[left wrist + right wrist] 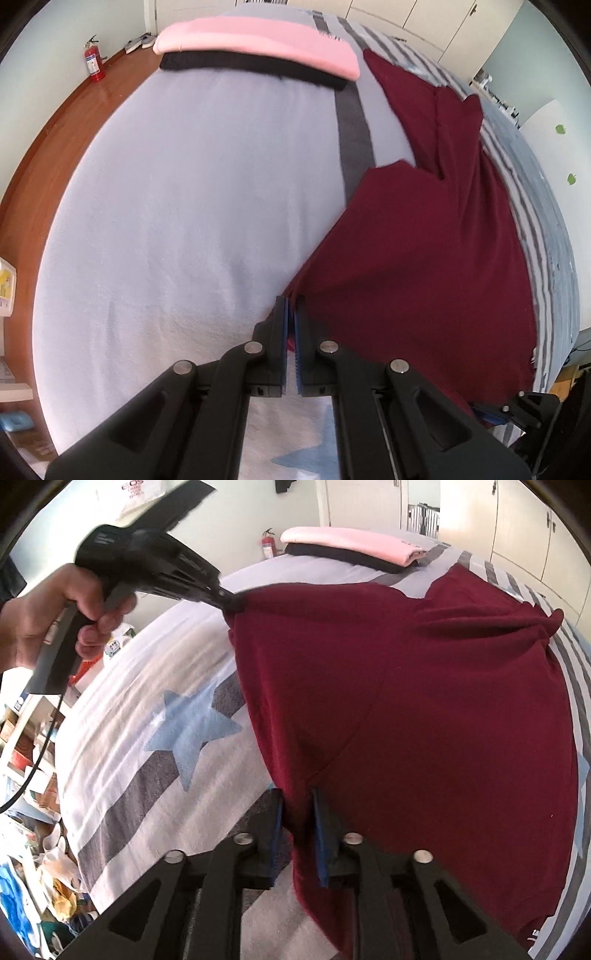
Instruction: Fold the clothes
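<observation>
Bedroom with pale walls and white cupboards, seen across a wide bed under a grey-white cotton cover with dark stripes and blue stars (166, 203). Spread over the right half of that cover in both views: a dark maroon knit shirt (424, 258), partly lifted, one sleeve trailing toward the upper right.

Left gripper (290, 310) pressed together on a bunched corner of the maroon cloth at lower centre of its own view. Same pinch visible at upper left of the right wrist view, below a bare hand (48, 620) clenched on the trigger. Fabric drawn taut from that corner, probably to keep the edge straight while carried across for a fold.

Right gripper (297, 812) slightly spread, a fold of the maroon hem running between its blue pads; grip looking slack, perhaps for setting that edge down.

At the top of the frame, a folded pink garment (258, 40) stacked on a folded black one (240, 64), likely finished pieces parked clear of the working area.
</observation>
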{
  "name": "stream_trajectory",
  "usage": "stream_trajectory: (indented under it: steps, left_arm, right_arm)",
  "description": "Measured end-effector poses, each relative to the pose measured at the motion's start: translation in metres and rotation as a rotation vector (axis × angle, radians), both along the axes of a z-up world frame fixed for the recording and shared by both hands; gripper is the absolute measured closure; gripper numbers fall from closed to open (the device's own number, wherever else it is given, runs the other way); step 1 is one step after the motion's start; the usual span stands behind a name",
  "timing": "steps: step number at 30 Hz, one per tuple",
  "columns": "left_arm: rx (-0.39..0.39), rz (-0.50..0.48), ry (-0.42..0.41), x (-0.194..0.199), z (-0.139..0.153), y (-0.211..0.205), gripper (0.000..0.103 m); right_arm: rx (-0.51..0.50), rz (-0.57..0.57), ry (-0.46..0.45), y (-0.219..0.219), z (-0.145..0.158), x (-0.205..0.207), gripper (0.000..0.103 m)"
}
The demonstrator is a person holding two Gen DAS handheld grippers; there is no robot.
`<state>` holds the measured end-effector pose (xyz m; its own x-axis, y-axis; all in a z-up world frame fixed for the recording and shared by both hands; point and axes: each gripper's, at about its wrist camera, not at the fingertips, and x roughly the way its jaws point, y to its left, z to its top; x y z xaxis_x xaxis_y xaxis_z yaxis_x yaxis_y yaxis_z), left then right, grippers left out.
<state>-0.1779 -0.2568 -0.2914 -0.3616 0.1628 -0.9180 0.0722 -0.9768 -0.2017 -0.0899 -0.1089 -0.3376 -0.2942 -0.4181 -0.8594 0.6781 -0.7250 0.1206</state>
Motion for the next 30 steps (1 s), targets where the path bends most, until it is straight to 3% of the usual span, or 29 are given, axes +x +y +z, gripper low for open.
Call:
stream_trajectory:
  steps: [2, 5, 11, 16, 20, 23, 25, 26, 30]
  left_arm:
    - [-0.01, 0.007, -0.029, -0.001, -0.007, -0.001, 0.1]
    - [-0.036, 0.031, -0.054, -0.001, -0.014, -0.004, 0.09]
    - [-0.119, 0.118, 0.024, 0.01, 0.02, -0.011, 0.089]
    - [-0.034, 0.004, 0.109, 0.013, 0.042, 0.031, 0.089]
    - [0.037, -0.054, 0.075, 0.01, 0.018, 0.065, 0.089]
    - [-0.04, -0.082, 0.039, 0.018, -0.006, 0.071, 0.089]
    - [-0.039, -0.062, 0.024, 0.032, -0.022, 0.067, 0.089]
    - [-0.028, -0.052, 0.051, 0.039, -0.021, 0.064, 0.089]
    - [-0.087, -0.038, 0.023, 0.048, -0.015, 0.052, 0.089]
  right_arm:
    - [0.004, 0.024, -0.003, -0.002, -0.001, 0.006, 0.076]
    - [-0.005, 0.058, -0.029, 0.001, -0.001, 0.011, 0.076]
    - [-0.06, 0.077, -0.038, 0.022, 0.022, 0.006, 0.076]
    - [-0.103, -0.054, -0.026, 0.045, 0.029, -0.035, 0.076]
    - [-0.116, -0.207, -0.053, 0.06, 0.013, -0.075, 0.076]
    - [-0.115, -0.295, -0.064, 0.073, 0.003, -0.094, 0.076]
    - [-0.103, -0.339, -0.072, 0.081, -0.005, -0.104, 0.078]
    - [-0.106, -0.352, -0.085, 0.085, -0.01, -0.106, 0.079]
    - [-0.136, -0.354, -0.101, 0.098, -0.014, -0.099, 0.079]
